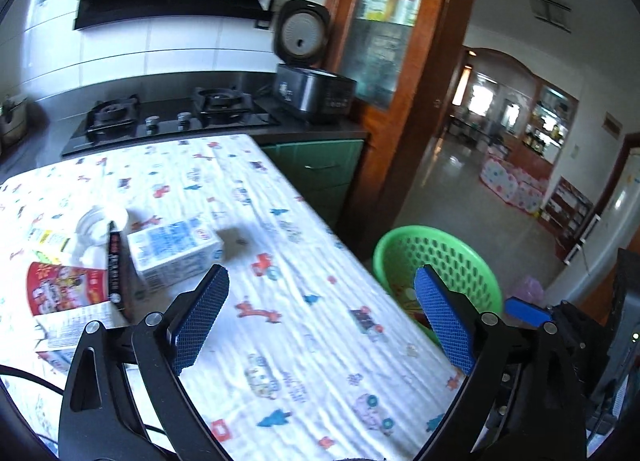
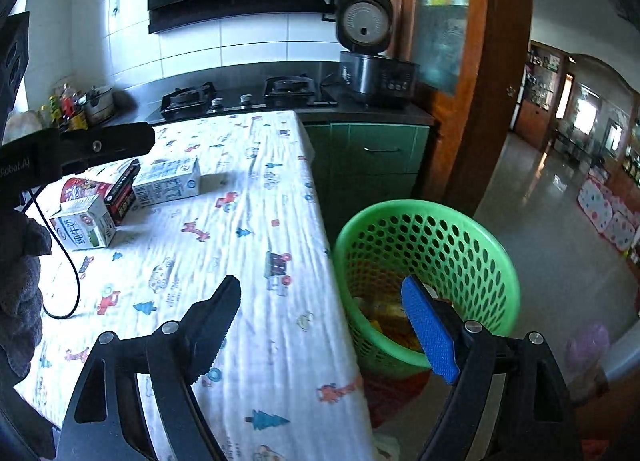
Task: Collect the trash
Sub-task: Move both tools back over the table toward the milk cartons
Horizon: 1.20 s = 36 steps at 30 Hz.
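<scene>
Both your grippers are empty, jaws spread wide with nothing between the pads: the left gripper [image 1: 322, 319] hangs over the patterned tabletop [image 1: 304, 341], the right gripper [image 2: 320, 325] straddles the tabletop's edge with its blue pad over the green basket [image 2: 472, 245]. That basket stands on the floor just beside the tabletop, likely so you can drop trash straight off the edge; some yellow and red scraps already lie in its bottom. The trash left to collect is clustered at the far left of the tabletop: a blue-and-white milk carton [image 2: 168, 181] lying on its side, a smaller green-and-white carton [image 2: 86, 227] printed 纯牛奶, a slim dark box [image 2: 124, 191] whose white lettering is too small to read, and a red cartoon-printed cup [image 1: 60, 287]. The left gripper's body reads "Robot.AI".
</scene>
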### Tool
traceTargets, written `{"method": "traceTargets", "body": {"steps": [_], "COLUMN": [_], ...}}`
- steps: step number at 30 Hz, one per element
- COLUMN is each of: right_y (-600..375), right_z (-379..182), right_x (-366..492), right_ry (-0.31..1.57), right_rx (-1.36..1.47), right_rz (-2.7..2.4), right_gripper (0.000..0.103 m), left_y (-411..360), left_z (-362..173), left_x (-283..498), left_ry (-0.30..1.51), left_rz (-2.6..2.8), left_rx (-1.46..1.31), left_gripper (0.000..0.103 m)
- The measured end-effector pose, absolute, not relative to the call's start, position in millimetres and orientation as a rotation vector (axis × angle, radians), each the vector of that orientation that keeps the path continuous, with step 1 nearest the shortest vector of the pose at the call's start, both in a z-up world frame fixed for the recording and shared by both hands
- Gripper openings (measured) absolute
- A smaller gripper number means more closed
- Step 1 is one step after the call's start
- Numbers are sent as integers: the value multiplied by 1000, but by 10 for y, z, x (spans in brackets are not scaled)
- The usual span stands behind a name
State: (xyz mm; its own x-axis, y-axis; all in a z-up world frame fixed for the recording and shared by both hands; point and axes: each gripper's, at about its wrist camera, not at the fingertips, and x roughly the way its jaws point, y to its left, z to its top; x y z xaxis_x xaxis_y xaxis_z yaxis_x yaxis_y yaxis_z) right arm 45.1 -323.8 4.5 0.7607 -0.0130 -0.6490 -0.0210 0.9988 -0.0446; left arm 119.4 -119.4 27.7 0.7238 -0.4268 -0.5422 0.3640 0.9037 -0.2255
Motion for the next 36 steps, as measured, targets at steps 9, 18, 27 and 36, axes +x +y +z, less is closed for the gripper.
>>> {"method": "traceTargets", "body": {"steps": [9,18,27,36], "right_y": [-3054,-2846,-2752,-2503], "right_z": [15,-14,-82,-173], "right_x": [579,634,732,844], "right_ry": [716,716,735,755], "right_rx": [-59,-73,-63,-80], "right_rz": [56,112,146,206], "right_gripper": [80,80,80,80], "left_y": [-777,-593,-385,-95], "left_z": [352,380,460,476], "left_x": [1209,1234,1192,1171], "left_ry": [599,603,590,594], "left_rz": [-323,-266,-201,-99], "left_rx": [-157,-168,-166,-166], "left_gripper": [93,93,93,93]}}
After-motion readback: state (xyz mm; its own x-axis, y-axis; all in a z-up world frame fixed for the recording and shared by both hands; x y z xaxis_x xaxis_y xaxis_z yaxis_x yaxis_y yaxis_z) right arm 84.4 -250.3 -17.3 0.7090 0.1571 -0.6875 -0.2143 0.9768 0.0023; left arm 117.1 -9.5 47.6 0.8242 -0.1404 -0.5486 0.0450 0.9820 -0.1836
